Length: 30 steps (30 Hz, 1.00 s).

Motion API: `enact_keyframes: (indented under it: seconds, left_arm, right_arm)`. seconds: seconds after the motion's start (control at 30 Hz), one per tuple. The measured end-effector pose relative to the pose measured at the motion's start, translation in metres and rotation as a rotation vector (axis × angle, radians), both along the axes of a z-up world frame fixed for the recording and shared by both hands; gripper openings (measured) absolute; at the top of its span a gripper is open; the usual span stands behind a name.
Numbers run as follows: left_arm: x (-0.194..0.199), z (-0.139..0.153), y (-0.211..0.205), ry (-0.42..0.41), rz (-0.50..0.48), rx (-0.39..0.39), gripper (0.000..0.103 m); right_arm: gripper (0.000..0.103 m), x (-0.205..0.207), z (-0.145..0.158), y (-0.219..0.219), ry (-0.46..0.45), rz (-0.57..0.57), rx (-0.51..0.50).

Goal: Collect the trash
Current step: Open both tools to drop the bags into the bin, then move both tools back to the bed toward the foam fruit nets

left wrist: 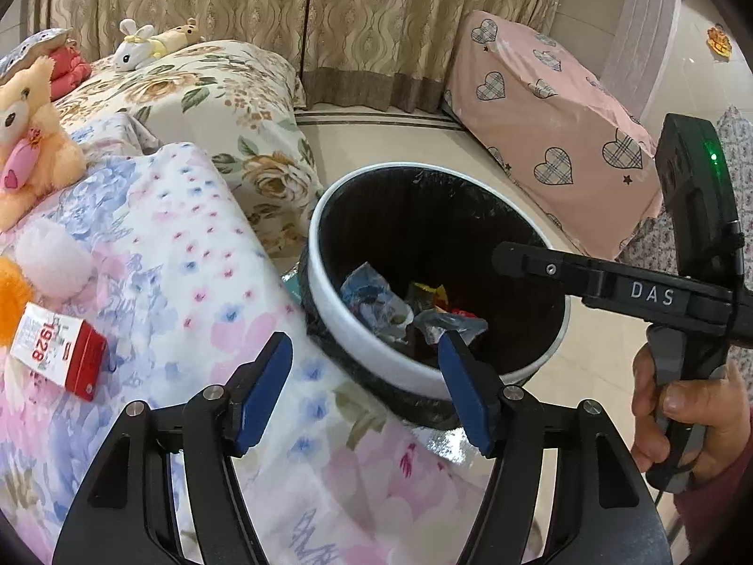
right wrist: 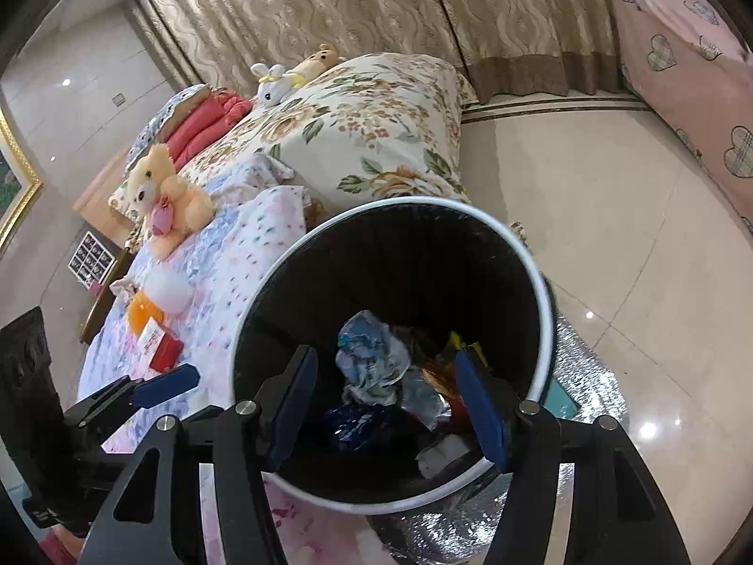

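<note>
Your left gripper (left wrist: 364, 395) hangs over the edge of the bed with its blue pads (left wrist: 263, 391) spread apart and nothing between them; the right-hand pad sits in front of the near rim of the trash bin (left wrist: 376, 353). Your right gripper (right wrist: 393, 405) points down into the same bin (right wrist: 546, 310), its jaws also parted and empty, with crumpled rubbish showing in the gap between the pads.

The bin is round, white-rimmed and lined with a black bag; it stands on the tiled floor (right wrist: 635, 235) just beside the bed. Inside it lie a crumpled blue-and-white wrapper (right wrist: 372, 358), a dark blue foil wrapper (right wrist: 357, 423) nearer you, and red and yellow wrappers (right wrist: 452, 367) toward the right side. A crinkled silver sheet (right wrist: 583, 376) lies on the floor under the bin.

On the flowered blanket (left wrist: 188, 254), to your left and well apart from the bin, lies a red-and-white carton marked "1928" (left wrist: 59, 348). Farther back on the bed sits a peach teddy bear (left wrist: 28, 132), and a white plush rabbit (left wrist: 134, 49) rests on the floral pillow (left wrist: 226, 94). In the left wrist view, your right hand (left wrist: 682, 423) grips the handle of the other gripper at the right edge.
</note>
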State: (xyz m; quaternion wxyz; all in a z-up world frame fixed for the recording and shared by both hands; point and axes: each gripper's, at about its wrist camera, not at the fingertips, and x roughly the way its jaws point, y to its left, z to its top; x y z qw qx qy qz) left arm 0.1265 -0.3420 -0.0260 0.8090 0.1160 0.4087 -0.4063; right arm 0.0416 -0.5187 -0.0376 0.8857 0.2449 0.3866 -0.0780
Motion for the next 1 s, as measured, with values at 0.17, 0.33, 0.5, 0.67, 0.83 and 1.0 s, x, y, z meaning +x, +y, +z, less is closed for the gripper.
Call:
enact_keyframes:
  seconds: [0.17, 0.33, 0.5, 0.67, 0.83, 1.0]
  left_arm:
    - [0.000, -0.005, 0.016, 0.011, 0.032, 0.003, 0.066]
    - [0.001, -0.009, 0.040, 0.011, 0.083, 0.005, 0.066]
    - [0.006, -0.012, 0.075, 0.013, 0.158, 0.000, 0.067]
    - [0.015, -0.015, 0.121, 0.019, 0.262, -0.006, 0.067]
    - [0.026, -0.020, 0.163, 0.026, 0.358, -0.009, 0.067]
    - [0.036, -0.025, 0.197, 0.040, 0.431, -0.017, 0.067]
  right_arm:
    - [0.064, -0.004, 0.002, 0.007, -0.007, 0.002, 0.006]
    - [0.064, -0.005, 0.010, 0.023, -0.033, 0.025, -0.003]
    - [0.065, 0.002, 0.016, 0.049, -0.067, 0.071, 0.004]
    - [0.065, 0.018, 0.015, 0.085, -0.069, 0.158, 0.001]
    - [0.065, 0.033, 0.012, 0.116, -0.067, 0.234, 0.000]
    - [0.065, 0.050, 0.006, 0.146, -0.058, 0.293, 0.002]
